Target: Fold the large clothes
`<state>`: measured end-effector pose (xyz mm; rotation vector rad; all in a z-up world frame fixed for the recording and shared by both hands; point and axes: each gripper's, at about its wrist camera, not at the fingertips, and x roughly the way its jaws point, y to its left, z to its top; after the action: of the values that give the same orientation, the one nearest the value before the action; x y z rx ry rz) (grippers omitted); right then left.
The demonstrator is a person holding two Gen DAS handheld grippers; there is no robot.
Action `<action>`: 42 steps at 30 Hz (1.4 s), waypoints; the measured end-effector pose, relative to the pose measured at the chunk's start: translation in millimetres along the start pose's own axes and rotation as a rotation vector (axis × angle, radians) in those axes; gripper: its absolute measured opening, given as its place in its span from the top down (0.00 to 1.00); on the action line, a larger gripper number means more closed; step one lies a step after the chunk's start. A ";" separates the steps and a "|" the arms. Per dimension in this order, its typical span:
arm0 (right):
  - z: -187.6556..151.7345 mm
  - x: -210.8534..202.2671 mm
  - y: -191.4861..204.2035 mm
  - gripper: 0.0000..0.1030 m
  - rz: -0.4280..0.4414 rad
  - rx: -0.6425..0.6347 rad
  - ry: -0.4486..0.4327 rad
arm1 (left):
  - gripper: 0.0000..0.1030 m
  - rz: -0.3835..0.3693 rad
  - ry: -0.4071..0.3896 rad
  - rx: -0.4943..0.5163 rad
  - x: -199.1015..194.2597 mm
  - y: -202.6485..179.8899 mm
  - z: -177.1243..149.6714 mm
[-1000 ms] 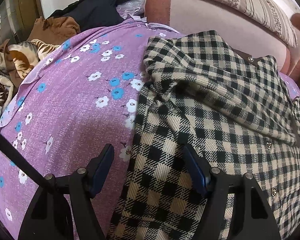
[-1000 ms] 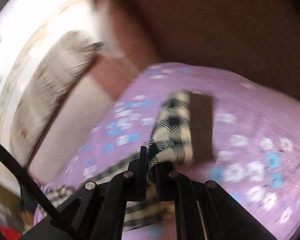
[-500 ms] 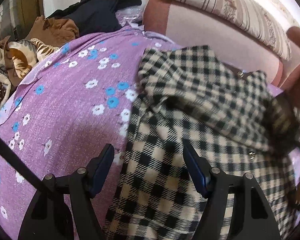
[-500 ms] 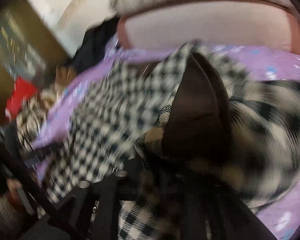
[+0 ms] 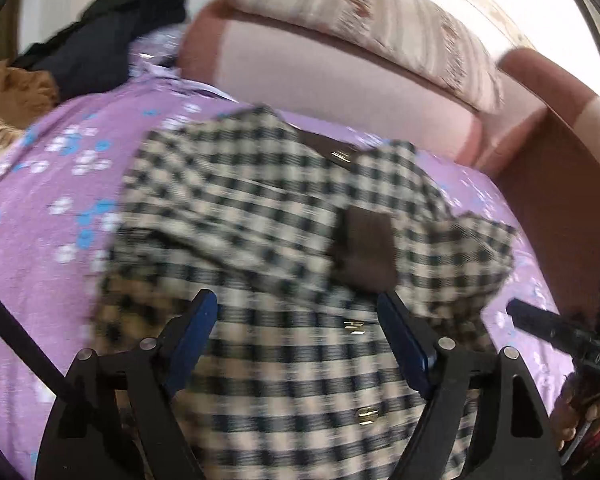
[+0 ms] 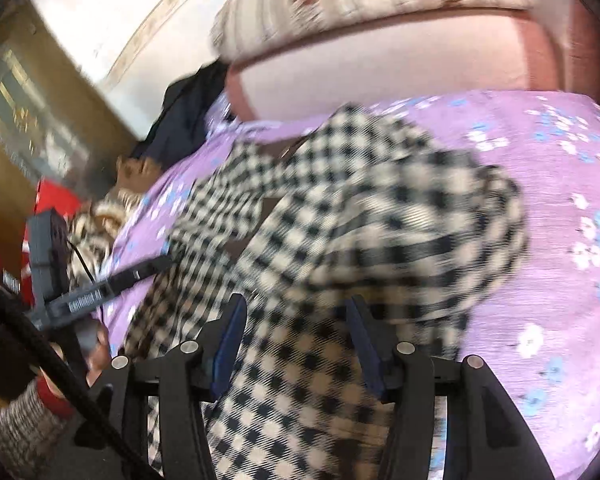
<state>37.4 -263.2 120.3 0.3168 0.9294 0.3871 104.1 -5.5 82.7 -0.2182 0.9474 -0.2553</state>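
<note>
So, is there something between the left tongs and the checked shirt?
Nothing visible. The checked shirt lies directly under the left tongs, whose jaws are opening over bare cloth on the purple sheet.

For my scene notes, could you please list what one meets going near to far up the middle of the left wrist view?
Black-and-cream checked shirt → purple floral bedsheet → pink padded headboard → beige striped pillow.

Left gripper: angled downward, jaws wide and opening, blue pads pressing on nothing. Right gripper: angled downward, jaws parted and opening, pads clear of any hold. Left hand: wrapped round its handle, knit sleeve at the wrist.
</note>
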 end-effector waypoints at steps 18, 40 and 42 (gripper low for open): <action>13.7 -4.8 -58.2 0.45 -0.070 0.108 -0.065 | 0.89 0.030 0.107 0.040 71.4 -47.0 49.0; 54.0 80.4 -16.3 0.45 -0.190 -0.033 -0.068 | 0.69 0.238 0.016 -0.182 44.0 115.0 76.2; 51.2 96.3 -28.0 0.45 -0.263 -0.027 -0.012 | 0.68 0.281 -0.019 -0.184 35.8 119.8 79.6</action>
<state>136.5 -249.3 68.7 0.1689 0.9396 0.1556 203.7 102.7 65.0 -0.2525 0.9709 0.0928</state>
